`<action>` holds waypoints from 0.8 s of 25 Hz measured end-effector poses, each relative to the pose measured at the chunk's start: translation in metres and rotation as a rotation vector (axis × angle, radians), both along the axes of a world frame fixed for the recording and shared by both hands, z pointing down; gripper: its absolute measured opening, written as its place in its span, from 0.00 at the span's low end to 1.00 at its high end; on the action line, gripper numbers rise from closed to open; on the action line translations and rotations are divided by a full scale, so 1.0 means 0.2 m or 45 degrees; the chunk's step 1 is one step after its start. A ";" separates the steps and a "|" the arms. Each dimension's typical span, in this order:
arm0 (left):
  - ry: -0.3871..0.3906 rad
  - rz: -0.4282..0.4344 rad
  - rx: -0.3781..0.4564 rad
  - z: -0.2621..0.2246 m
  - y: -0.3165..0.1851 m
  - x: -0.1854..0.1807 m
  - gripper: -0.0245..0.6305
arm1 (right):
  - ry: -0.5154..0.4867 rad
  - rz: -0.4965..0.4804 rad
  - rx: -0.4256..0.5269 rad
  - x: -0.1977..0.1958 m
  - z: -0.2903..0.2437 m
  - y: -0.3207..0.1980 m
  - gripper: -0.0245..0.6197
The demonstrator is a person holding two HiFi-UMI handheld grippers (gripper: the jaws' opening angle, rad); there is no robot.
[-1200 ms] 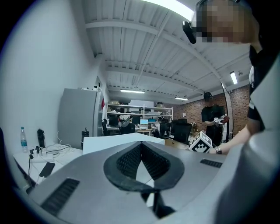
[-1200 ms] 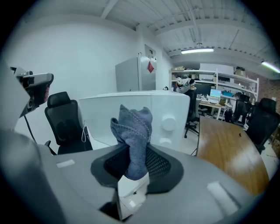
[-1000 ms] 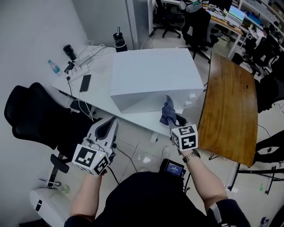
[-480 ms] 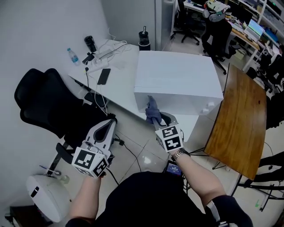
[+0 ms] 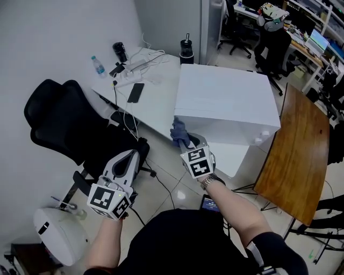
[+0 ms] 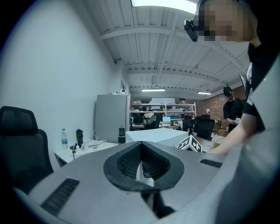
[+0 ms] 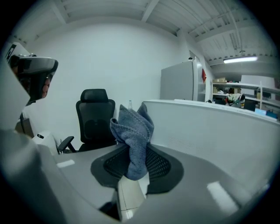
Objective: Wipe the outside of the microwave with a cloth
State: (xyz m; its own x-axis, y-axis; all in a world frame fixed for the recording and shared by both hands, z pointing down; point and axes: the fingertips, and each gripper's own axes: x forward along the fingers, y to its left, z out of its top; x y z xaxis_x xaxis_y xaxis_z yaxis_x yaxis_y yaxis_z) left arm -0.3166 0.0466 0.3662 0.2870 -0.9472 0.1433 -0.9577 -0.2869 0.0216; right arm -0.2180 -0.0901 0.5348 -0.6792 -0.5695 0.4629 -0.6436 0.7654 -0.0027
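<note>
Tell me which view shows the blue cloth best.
The right gripper view: the cloth fills the centre, pinched between the right gripper's jaws. The head view shows it small, by the microwave's near corner. The left gripper view does not show it clearly.

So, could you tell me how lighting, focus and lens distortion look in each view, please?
Head view: evenly lit, sharp, though the white microwave shows almost no surface detail. Left gripper view: strong fisheye with black corners, and the ceiling light is blown out. Right gripper view: same fisheye bending the microwave's top edge; the cloth is in crisp focus.
</note>
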 end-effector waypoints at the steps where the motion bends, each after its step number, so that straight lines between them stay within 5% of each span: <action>1: -0.004 -0.005 0.000 0.00 0.00 -0.01 0.04 | 0.001 0.004 -0.009 -0.01 0.02 -0.02 0.19; 9: -0.015 -0.033 0.001 -0.02 0.01 -0.08 0.04 | 0.001 0.073 -0.040 0.01 0.06 -0.13 0.19; 20: 0.027 0.127 -0.016 0.04 -0.09 0.12 0.04 | 0.042 0.238 -0.049 0.36 0.08 -0.17 0.19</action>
